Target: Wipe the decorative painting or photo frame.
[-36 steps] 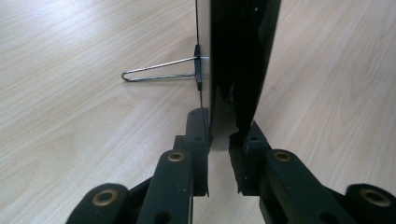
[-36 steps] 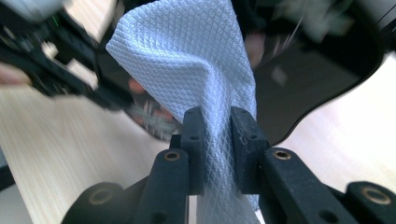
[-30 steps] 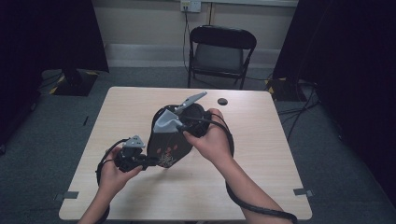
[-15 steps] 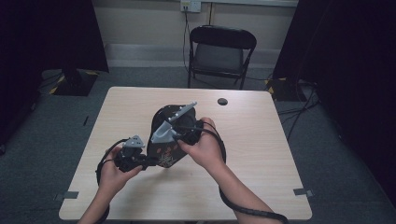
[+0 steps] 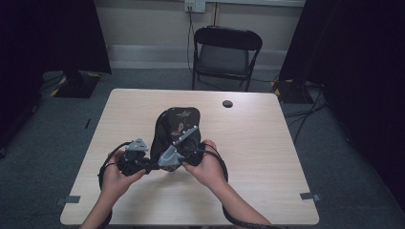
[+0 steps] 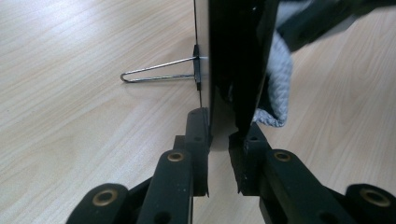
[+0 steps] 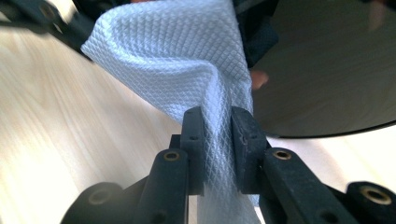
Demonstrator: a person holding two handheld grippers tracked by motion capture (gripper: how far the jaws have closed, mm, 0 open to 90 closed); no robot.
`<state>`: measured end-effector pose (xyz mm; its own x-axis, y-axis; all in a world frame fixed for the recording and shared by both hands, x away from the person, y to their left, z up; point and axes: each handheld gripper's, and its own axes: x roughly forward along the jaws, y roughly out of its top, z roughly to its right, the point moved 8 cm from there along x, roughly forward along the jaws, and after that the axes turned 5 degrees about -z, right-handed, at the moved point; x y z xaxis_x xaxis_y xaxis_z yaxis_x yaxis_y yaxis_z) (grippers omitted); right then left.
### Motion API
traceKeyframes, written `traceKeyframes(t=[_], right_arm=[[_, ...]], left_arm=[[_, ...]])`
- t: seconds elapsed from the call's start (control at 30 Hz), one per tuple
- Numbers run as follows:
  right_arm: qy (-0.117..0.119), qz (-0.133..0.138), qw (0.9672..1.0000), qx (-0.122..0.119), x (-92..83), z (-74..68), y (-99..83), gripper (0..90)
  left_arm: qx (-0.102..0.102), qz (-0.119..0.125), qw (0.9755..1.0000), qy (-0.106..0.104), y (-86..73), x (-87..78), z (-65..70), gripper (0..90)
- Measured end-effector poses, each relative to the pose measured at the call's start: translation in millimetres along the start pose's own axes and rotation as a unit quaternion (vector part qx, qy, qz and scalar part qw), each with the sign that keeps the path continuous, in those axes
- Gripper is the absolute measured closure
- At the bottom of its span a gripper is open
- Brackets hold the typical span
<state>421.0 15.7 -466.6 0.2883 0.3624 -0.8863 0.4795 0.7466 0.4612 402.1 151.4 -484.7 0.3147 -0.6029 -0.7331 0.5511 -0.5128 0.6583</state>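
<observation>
White cloth point(image 7: 187, 60), one dark mirror point(image 5: 175, 125)

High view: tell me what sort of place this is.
Probably a recording studio or lab room: black curtains at both sides, a lone wooden table, a folding chair by the wall, cables on the carpet.

No legible writing

Nothing readable stands on the dark mirror point(image 5: 177, 126), white cloth point(image 7: 187, 60) or table point(image 5: 267, 157) (the mirror's face shows only reflections, centre frame).

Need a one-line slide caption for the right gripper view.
Right gripper pinches a white waffle-weave cloth beside a dark round mirror.
</observation>
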Motion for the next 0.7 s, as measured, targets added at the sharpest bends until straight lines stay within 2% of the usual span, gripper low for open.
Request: traceKeyframes(t=[0.03,0.07,0.1,0.2,0.7], right_arm=[[0.0,0.0,1.0,0.0,0.0,0.0,0.0,77.3],[0.005,-0.007,0.9999,0.009,8.5,-0.9,-6.6,77.3],[0.005,-0.007,0.9999,0.009,8.5,-0.9,-6.6,77.3],[0.009,-0.024,0.9996,0.016,23.3,0.3,-19.6,77.4],[0.011,-0.06,0.998,0.018,51.4,-2.8,-43.2,77.4]], left_arm=[[0.0,0.0,1.0,0.0,0.0,0.0,0.0,78.5],[0.0,0.0,1.0,0.0,-0.1,0.0,-0.1,78.5],[0.0,0.0,1.0,0.0,-0.1,0.0,-0.1,78.5],[0.0,0.001,1.0,0.0,0.1,0.0,-0.2,78.5],[-0.003,0.005,1.0,-0.005,0.0,-0.2,-0.7,77.5]])
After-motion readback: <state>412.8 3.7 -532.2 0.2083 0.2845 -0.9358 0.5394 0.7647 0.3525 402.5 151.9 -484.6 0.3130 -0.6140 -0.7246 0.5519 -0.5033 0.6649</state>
